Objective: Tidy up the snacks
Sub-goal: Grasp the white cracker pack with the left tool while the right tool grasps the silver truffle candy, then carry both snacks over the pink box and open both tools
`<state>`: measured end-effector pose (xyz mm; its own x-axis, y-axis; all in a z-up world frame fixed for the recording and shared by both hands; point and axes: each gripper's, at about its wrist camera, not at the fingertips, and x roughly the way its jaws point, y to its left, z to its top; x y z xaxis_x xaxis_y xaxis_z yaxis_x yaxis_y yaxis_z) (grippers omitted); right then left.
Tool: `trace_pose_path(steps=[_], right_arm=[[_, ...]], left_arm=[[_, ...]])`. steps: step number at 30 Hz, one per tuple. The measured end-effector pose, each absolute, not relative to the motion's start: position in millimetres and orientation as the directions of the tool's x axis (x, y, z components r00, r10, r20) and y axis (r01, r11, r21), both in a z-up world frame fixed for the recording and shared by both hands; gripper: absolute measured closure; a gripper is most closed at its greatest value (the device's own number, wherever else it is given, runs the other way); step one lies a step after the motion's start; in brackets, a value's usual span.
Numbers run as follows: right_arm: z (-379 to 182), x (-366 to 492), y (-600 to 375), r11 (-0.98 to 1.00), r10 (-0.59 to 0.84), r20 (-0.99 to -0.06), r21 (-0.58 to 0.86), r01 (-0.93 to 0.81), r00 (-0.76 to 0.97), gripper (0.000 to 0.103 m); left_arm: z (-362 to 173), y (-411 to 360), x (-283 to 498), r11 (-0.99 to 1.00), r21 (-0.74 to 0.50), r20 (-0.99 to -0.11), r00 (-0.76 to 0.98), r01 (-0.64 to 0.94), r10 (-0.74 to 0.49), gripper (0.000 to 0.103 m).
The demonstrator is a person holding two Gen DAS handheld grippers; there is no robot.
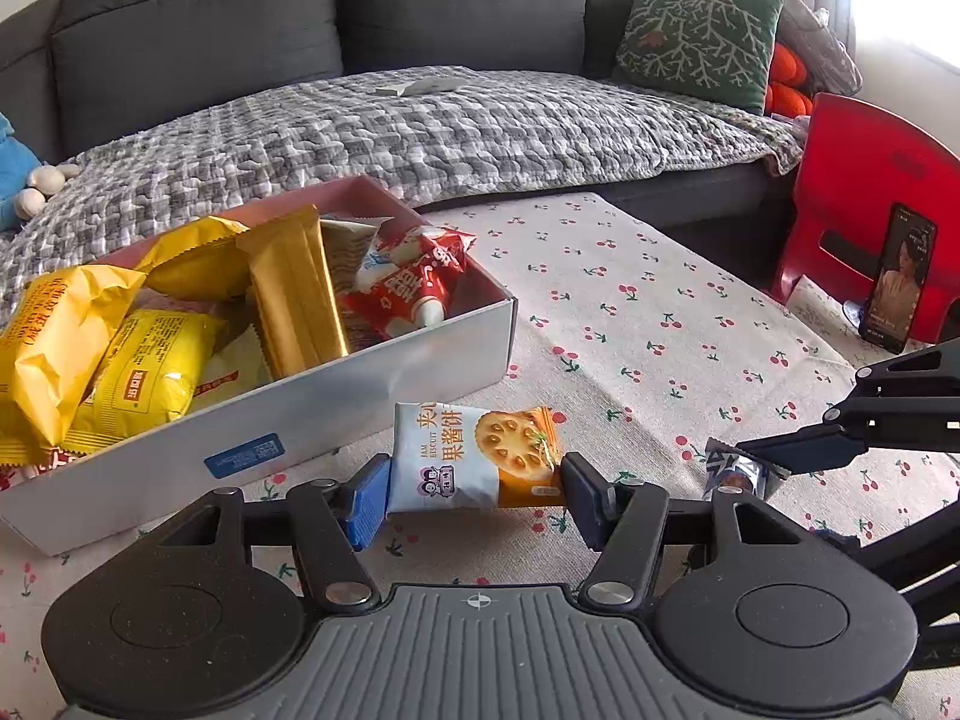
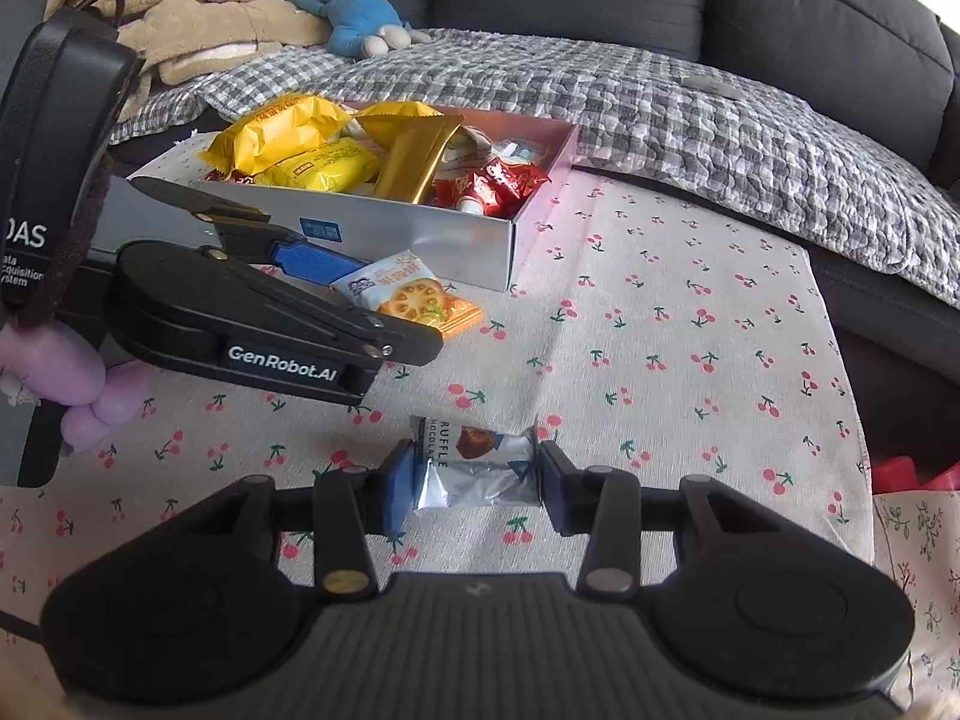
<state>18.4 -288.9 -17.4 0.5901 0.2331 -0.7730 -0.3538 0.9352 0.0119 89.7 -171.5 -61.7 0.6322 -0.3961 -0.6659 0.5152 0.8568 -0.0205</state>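
The left tongs (image 1: 474, 495) grip a jam biscuit packet (image 1: 474, 459) just above the cherry-print worktop (image 1: 660, 312); the right tongs (image 2: 477, 486) clamp a truffle chocolate (image 2: 474, 468). Beyond stands the snack-filled box (image 1: 420, 372), before a sofa (image 1: 420, 12).

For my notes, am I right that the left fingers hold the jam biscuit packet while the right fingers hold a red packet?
Not quite: the right fingers hold a silver truffle packet, not a red one, as the right wrist view shows. The left fingers do hold the jam biscuit packet.
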Motion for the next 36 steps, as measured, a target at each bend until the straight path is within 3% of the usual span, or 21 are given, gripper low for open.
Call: trace_pose_path(steps=[15,24,36], right_arm=[[-0.6,36.1,-285.1,0.957,0.229,-0.74,0.051,-0.287,0.633,0.064],[17.4,68.0,-277.4,0.963,0.269,-0.694,0.17,-0.21,0.668,0.064],[33.7,148.8,-262.3,0.963,0.246,-0.644,0.247,-0.108,0.725,0.064]], left_arm=[[-28.9,-129.6,76.8,0.873,-0.052,-0.626,0.665,0.486,-0.407,0.044],[-0.5,-95.1,87.0,0.9,-0.061,-0.588,0.713,0.432,-0.382,0.044],[-3.6,-91.5,141.0,0.917,-0.056,-0.625,0.702,0.396,-0.341,0.044]])
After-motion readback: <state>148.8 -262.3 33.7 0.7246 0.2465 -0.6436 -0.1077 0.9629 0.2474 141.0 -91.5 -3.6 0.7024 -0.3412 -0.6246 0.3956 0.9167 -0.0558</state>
